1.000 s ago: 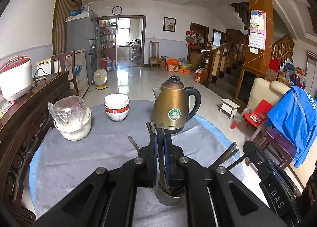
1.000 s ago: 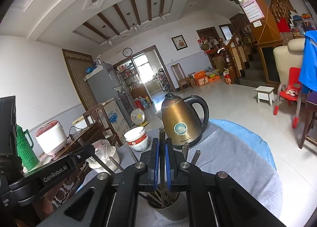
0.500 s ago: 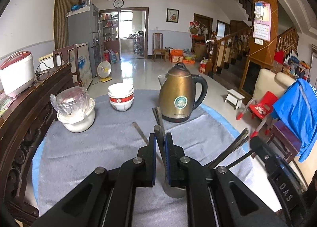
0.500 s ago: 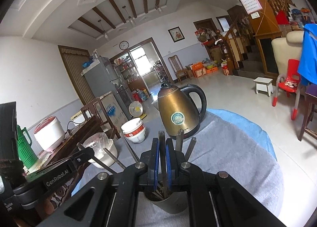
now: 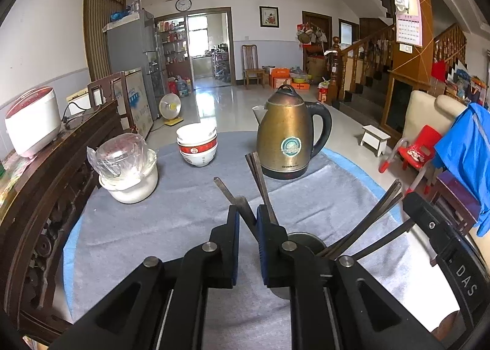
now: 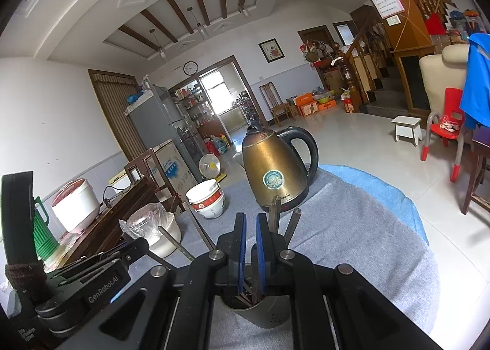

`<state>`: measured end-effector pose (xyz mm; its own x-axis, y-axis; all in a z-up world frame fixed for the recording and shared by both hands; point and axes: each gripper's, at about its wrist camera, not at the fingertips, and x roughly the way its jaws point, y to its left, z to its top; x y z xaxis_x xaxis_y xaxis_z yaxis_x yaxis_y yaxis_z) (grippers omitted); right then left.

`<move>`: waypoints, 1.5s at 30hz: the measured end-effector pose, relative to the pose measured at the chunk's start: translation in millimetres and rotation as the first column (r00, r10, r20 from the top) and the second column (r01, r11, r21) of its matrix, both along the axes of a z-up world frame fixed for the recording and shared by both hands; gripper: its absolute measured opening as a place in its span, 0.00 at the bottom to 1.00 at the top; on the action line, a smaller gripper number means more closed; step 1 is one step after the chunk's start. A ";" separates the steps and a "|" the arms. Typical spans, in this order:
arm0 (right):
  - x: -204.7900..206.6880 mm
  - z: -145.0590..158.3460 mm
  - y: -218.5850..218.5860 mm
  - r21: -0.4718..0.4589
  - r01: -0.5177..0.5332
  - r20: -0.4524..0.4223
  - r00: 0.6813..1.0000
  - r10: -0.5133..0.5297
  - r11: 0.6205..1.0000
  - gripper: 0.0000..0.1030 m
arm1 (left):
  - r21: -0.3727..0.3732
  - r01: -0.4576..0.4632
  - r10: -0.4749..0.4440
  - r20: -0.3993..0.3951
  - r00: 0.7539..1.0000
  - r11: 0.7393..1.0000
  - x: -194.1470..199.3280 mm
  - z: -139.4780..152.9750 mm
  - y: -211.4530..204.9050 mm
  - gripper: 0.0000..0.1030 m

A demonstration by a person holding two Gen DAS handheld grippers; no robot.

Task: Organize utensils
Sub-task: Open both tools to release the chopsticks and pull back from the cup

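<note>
A grey utensil cup [image 6: 266, 311] stands on the grey tablecloth right below both grippers; its rim shows in the left wrist view [image 5: 303, 238]. Several dark chopsticks [image 5: 260, 178] stand in it and lean outwards; more lean right [image 5: 372, 224]. My left gripper [image 5: 245, 218] has its jaws slightly apart, with one chopstick loose in the gap. My right gripper [image 6: 248, 227] has its jaws slightly apart just above the cup with nothing between them; chopsticks [image 6: 286, 220] lean beside it.
A brass electric kettle [image 5: 286, 139] stands behind the cup. Stacked bowls [image 5: 197, 145] and a white pot with a plastic-wrapped lid [image 5: 127, 166] stand at the left. A dark wooden sideboard [image 5: 46, 172] with a rice cooker [image 5: 30, 120] borders the table's left side.
Both grippers have opened a little. The chopstick pinched in each has been let go and now stands in the cup. Both grippers have moved up and back.
</note>
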<state>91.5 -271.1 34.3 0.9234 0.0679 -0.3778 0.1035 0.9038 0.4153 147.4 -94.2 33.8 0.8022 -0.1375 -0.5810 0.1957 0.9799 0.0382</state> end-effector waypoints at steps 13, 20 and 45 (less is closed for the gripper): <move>1.6 -3.9 3.1 0.022 -0.007 -0.012 1.000 0.008 1.000 0.08 | 0.042 -0.006 0.005 0.025 1.000 0.999 -5.0 1.3 -0.9 0.43; 0.4 -3.7 3.2 0.045 -0.013 -0.026 1.000 0.014 0.999 0.08 | 0.052 -0.001 0.000 0.032 0.999 0.999 -13.7 5.5 0.3 0.48; -17.1 -1.1 8.6 0.073 -0.060 -0.072 0.995 0.065 0.996 0.09 | 0.060 -0.029 0.029 -0.007 1.000 0.998 -41.5 12.6 21.7 0.61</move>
